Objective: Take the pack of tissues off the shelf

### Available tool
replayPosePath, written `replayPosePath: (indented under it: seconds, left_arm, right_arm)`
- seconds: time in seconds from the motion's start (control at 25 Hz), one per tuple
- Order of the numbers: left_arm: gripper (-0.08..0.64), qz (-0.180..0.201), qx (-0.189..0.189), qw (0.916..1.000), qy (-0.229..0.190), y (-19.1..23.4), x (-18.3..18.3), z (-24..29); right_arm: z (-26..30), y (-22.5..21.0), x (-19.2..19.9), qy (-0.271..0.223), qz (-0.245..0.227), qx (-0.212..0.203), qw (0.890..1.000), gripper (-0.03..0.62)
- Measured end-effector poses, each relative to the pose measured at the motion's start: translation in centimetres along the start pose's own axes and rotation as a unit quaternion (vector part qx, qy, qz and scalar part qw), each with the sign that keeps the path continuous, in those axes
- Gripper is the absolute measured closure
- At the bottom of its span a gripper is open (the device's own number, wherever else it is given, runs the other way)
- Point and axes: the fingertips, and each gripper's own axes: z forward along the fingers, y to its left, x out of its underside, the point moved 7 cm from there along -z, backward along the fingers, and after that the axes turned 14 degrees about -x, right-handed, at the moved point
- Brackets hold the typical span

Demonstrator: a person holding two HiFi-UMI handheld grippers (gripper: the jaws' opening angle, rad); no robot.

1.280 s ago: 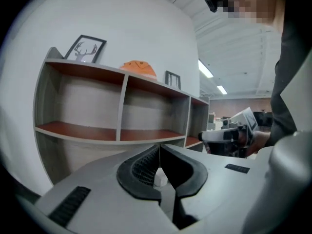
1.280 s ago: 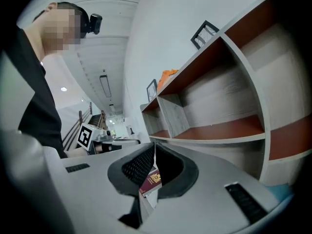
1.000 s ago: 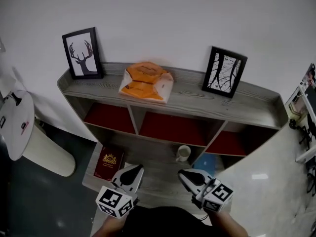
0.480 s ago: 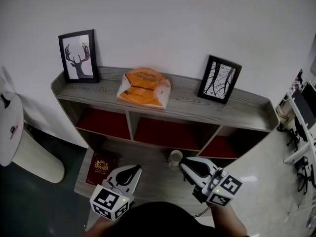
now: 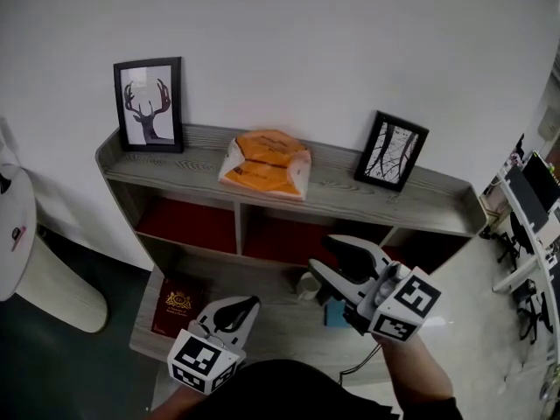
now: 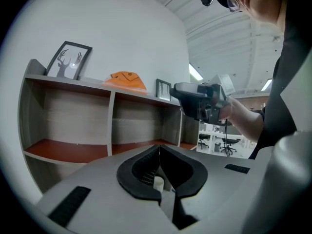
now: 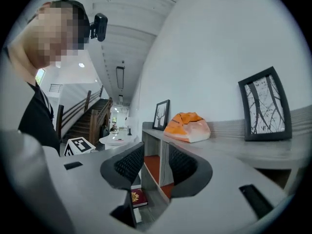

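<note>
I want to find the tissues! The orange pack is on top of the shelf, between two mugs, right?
Not quite. The orange pack is on top of the shelf, but it lies between two framed pictures, not mugs: the deer picture on one side and the branches picture on the other. The head view shows this.

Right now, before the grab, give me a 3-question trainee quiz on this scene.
1. Multiple choice: what lies on top of the shelf between the deer picture and the branch picture? A a vase; B the orange pack of tissues; C a lamp.
2. True or false: the left gripper is shut with nothing in it.
3. Which gripper is held higher, nearer the shelf top?

Key: 1 B. 2 True. 3 The right gripper; its jaws are opening, with nothing between them.
</note>
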Motion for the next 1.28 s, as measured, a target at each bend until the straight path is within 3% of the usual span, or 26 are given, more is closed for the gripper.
replayPosePath:
  seconds: [0.52,0.88,1.28]
  left_arm:
    - [0.545,-0.024,0.005,0.9994,-0.024,2.1,0.4,-1.1]
    - [0.543,-0.044,0.002,0.9987,-0.026,3.6,1.5,-2.1]
    - [0.545,-0.051,0.004,0.9983,-0.027,4.7,2.1,-2.5]
  right_arm:
    - [5.4,-3.7,-4.9,0.051,-0.026,0.046,0.997,0.428]
    - [8.5,-5.6,-5.2,0.127,-0.028,0.050,0.990,0.419]
    - [8.8,-7.6,-5.0,0.186,-0.051,0.095,0.977,0.418]
